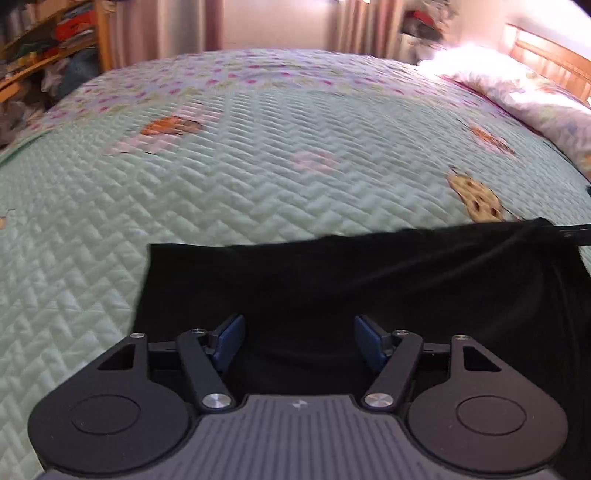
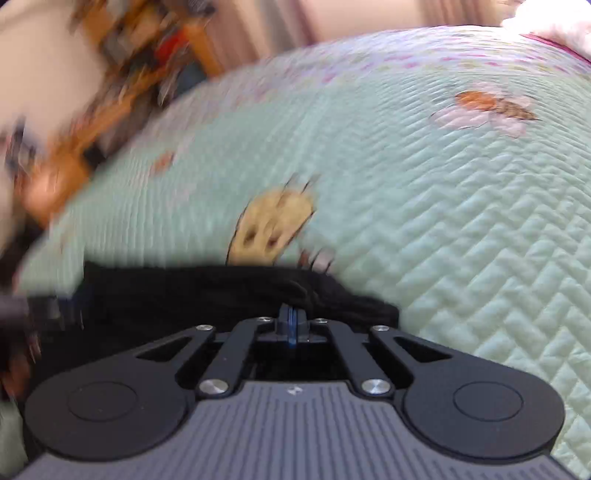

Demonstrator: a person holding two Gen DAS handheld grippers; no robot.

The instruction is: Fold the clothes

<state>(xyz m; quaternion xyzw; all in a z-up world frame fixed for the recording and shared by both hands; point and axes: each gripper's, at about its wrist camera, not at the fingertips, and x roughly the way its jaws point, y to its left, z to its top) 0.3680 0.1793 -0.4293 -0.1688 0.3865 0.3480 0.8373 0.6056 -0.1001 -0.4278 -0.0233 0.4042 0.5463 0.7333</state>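
A black garment (image 1: 332, 280) lies on the pale green quilted bedspread (image 1: 258, 166), spread wide across the near part of the left wrist view. My left gripper (image 1: 299, 341) is open, its blue pads (image 1: 231, 341) apart just above the cloth with nothing between them. In the right wrist view the same black garment (image 2: 207, 291) is bunched ahead of my right gripper (image 2: 291, 321), which is shut on a fold of its edge. The right gripper's tip shows at the far right of the left wrist view (image 1: 576, 232), holding the cloth's corner up.
A pillow (image 1: 517, 88) and wooden headboard (image 1: 554, 59) are at the bed's far right. Wooden shelves with clutter (image 1: 44, 44) stand off the bed's left side, also blurred in the right wrist view (image 2: 122, 74). Curtains (image 1: 354, 22) hang behind the bed.
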